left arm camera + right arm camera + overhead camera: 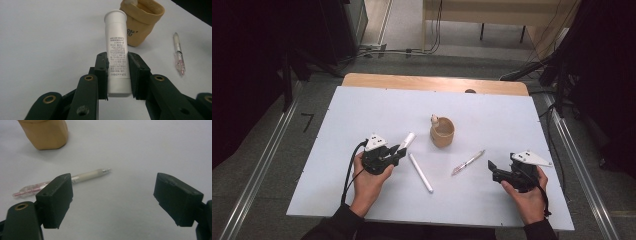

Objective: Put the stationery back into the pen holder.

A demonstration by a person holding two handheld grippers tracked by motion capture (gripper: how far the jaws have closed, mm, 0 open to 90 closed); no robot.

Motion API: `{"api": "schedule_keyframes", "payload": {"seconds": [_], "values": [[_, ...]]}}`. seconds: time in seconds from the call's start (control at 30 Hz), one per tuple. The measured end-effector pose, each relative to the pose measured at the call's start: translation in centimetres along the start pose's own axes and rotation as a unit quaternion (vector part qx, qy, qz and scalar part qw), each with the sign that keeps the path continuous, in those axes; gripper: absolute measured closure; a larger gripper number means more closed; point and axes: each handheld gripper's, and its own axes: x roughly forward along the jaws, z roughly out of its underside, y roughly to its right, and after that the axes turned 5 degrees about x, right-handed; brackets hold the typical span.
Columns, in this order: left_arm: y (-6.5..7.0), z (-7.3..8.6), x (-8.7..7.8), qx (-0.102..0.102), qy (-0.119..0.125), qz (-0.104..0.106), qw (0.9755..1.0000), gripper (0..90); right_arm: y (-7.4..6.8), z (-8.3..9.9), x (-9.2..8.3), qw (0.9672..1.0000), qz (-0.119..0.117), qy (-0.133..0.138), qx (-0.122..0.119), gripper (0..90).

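My left gripper (398, 150) (117, 72) is shut on a white tube (116, 50) (408, 139) with printed text, gripping it near its flat bottom end while the cap end points toward a tan pouch (442, 132) (141, 21) (45, 133). My right gripper (492, 167) (120, 197) stands open with nothing between its fingers, just above the table. A clear pen (468, 162) (178, 55) (62, 182) with a pink inside lies ahead of it, its tip toward the open gap. A white stick (420, 172) lies on the table between the two hands.
A small pale object (434, 119) pokes out of the tan pouch. The white board (362, 110) covers a wooden table (412, 80). Cables and metal rails run on the floor around it.
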Motion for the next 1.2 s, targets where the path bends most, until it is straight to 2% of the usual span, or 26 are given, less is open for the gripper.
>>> {"api": "schedule_keyframes", "payload": {"seconds": [0.47, 0.93, 1.2], "values": [[1.5, -0.3, 0.8, 0.011, 0.001, 0.019, 0.9998, 72.3, -2.0, -1.2, 1.0, 0.9996, -0.023, 0.010, -0.010, 15.4], [2.7, -0.7, 1.8, 0.021, 0.004, 0.034, 0.9992, 72.3, -3.8, -2.1, 2.4, 0.9986, -0.053, 0.006, -0.004, 15.5], [3.1, -1.0, 2.1, 0.025, 0.005, 0.039, 0.9989, 72.3, -4.2, -2.6, 2.9, 0.9983, -0.058, 0.007, -0.008, 15.5]]}}
